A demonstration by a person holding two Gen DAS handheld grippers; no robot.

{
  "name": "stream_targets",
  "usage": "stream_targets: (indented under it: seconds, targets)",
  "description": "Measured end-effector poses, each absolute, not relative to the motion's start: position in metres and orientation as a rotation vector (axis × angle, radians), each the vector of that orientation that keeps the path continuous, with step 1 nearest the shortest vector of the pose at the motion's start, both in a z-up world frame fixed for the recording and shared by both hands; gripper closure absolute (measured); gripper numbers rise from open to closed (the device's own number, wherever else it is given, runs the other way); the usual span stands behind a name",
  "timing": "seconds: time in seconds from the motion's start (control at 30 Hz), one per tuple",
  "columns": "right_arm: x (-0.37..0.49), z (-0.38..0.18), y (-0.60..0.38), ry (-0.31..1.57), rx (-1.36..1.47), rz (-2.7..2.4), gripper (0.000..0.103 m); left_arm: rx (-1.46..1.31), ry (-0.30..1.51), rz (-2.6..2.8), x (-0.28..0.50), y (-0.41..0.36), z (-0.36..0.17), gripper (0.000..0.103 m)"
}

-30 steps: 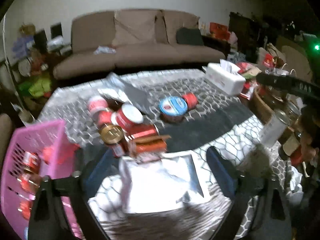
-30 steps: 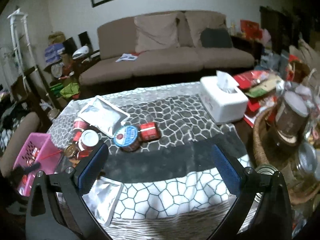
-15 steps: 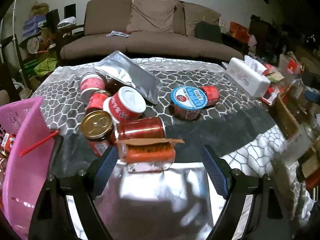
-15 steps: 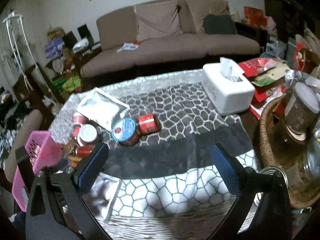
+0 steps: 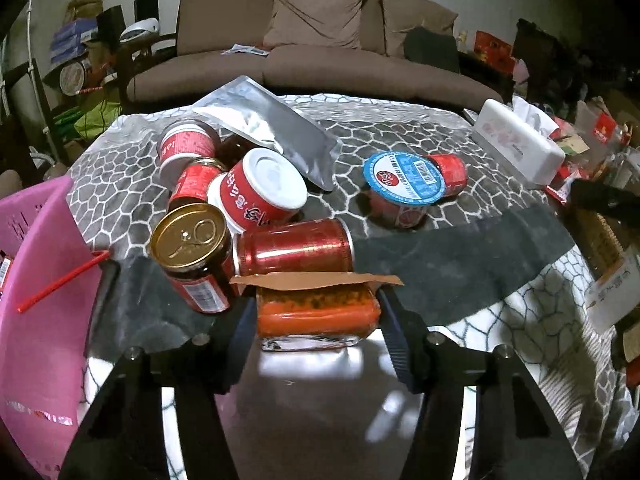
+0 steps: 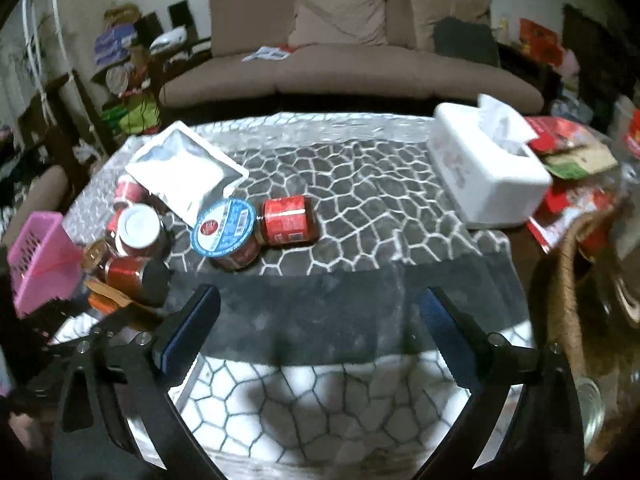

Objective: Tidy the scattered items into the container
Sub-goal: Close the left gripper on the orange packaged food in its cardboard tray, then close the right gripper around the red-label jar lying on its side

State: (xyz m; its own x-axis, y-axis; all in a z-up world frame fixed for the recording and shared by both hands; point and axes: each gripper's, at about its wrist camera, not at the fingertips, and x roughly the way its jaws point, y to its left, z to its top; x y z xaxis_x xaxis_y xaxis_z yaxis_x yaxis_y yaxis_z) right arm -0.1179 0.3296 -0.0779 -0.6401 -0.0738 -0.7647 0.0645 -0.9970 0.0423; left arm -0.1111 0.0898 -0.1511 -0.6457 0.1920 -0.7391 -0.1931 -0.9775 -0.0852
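Observation:
In the left wrist view my left gripper has its jaws on either side of an orange sauce jar with a torn cardboard flap; the pads look to touch its sides. Behind it lie a red can, a gold-lidded jar, a white-lidded red tub and a silver pouch. A blue-lidded cup stands to the right. The pink basket is at the left. My right gripper is open and empty over the dark cloth band, short of the blue-lidded cup and a red jar.
A white tissue box stands at the table's far right. A wicker basket and red packets crowd the right edge. A second silver pouch lies under my left gripper. A brown sofa is behind the table.
My left gripper moved forward and its jaws narrowed around the orange sauce jar. My right gripper dropped lower and closer to the table.

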Motion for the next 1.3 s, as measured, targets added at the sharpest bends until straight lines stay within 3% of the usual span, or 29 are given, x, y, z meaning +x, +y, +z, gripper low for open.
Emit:
stream_targets:
  seconds: [0.2, 0.33, 0.43, 1.03, 1.3]
  targets:
    - [-0.146, -0.108, 0.305, 0.125, 1.365, -2.689, 0.011, -1.193, 0.022, 2.656, -0.109, 0.090, -0.150, 0.045]
    - [-0.163, -0.129, 0.301, 0.093, 1.416, -2.640, 0.023, -1.202, 0.013, 2.634, -0.107, 0.087, -0.148, 0.045]
    - [-0.174, -0.142, 0.301, 0.058, 1.423, -2.626, 0.026, -1.208, -0.001, 2.615, -0.106, 0.085, -0.145, 0.045]
    - [-0.221, -0.162, 0.284, 0.135, 1.308, -2.610, 0.024, -1.158, 0.048, 2.582, -0.092, 0.094, -0.133, 0.045]
    - [-0.235, -0.175, 0.295, -0.027, 1.297, -2.641, 0.026, -1.152, 0.062, 2.593, -0.092, 0.093, -0.132, 0.045]
